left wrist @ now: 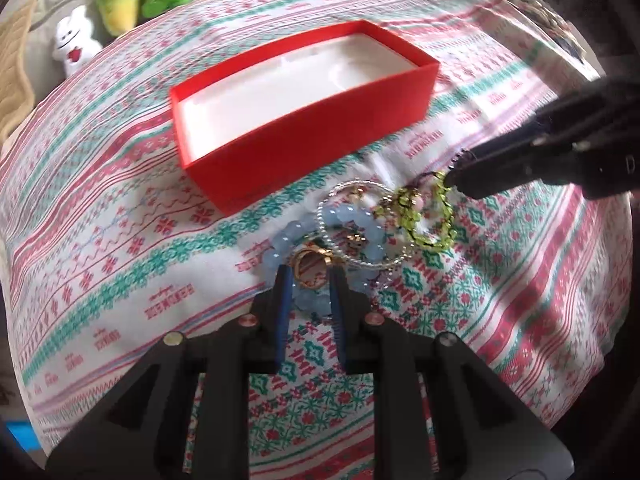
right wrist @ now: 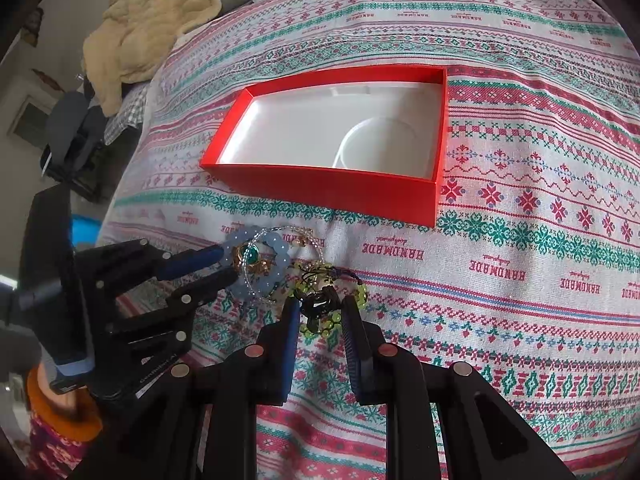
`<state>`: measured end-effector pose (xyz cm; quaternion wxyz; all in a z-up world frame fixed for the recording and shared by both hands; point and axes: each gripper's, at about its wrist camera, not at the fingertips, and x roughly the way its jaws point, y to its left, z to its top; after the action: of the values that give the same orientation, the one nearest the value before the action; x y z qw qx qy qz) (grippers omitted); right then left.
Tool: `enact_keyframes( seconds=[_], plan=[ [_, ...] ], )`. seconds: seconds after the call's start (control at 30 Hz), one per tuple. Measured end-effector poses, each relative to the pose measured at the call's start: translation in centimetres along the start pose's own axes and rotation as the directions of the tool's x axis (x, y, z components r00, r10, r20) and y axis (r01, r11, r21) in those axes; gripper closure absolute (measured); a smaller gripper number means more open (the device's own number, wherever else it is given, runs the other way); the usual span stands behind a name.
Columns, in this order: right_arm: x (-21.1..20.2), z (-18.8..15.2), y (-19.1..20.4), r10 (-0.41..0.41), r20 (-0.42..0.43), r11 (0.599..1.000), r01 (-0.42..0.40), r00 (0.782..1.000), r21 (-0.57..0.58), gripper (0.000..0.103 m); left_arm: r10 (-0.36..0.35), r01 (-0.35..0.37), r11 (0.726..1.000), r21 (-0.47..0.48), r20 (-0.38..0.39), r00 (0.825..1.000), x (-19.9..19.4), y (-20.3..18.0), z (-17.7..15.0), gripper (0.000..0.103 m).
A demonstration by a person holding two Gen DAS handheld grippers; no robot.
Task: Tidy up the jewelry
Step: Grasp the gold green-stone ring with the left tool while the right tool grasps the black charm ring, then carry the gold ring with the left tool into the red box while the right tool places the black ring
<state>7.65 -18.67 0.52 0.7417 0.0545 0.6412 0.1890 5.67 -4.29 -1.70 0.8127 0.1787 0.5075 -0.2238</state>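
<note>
A: Where do we find the jewelry?

B: Heaped on the patterned woven bedspread, just before the open red cardboard box (white-lined). Our left gripper stands parted around the gold ring atop the pale blue bead bracelet.

A: And the right gripper?

B: Parted too, straddling the green-and-black beaded bracelet.
</note>
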Motion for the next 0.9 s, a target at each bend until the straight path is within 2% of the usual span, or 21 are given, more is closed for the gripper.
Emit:
enact_keyframes(
  seconds=[0.07,0.13,0.2,0.33,0.47,0.53,0.57,0.9],
  plan=[
    [0.0,0.1,0.0,0.000,-0.001,1.000,0.000,1.000,0.003,0.082,-0.015,0.015,1.000,0.024,-0.006,1.000,0.3,-0.1,0.3,0.078],
    [0.1,0.1,0.0,0.000,0.000,1.000,0.000,1.000,0.005,0.082,-0.023,0.023,0.998,0.051,-0.009,1.000,0.4,-0.3,0.4,0.067],
    [0.0,0.0,-0.1,0.000,0.002,1.000,0.000,1.000,0.008,0.082,-0.011,0.011,0.999,0.052,-0.005,1.000,0.5,-0.3,0.4,0.064],
    [-0.1,0.0,-0.4,-0.002,0.001,1.000,0.002,1.000,0.012,0.082,-0.017,0.018,0.999,0.027,-0.002,1.000,0.8,0.3,0.7,0.063],
    [-0.1,0.0,-0.5,-0.009,0.000,1.000,0.009,1.000,0.013,0.082,-0.002,0.001,0.998,0.057,0.002,1.000,1.3,-0.3,0.8,0.064],
    [-0.1,0.0,-0.4,-0.012,0.000,1.000,0.012,1.000,0.012,0.082,-0.008,0.009,0.997,0.073,-0.008,1.000,1.4,-0.7,0.7,0.077],
    [-0.1,0.0,-0.4,-0.013,0.000,1.000,0.013,1.000,0.012,0.082,0.000,0.001,0.997,0.077,-0.014,1.000,1.5,-0.9,0.6,0.078],
    [-1.7,0.4,-0.4,0.001,0.047,1.000,-0.001,0.999,0.011,0.082,0.007,-0.006,1.000,-0.010,0.042,0.999,-1.4,0.3,0.1,0.078]
  ],
)
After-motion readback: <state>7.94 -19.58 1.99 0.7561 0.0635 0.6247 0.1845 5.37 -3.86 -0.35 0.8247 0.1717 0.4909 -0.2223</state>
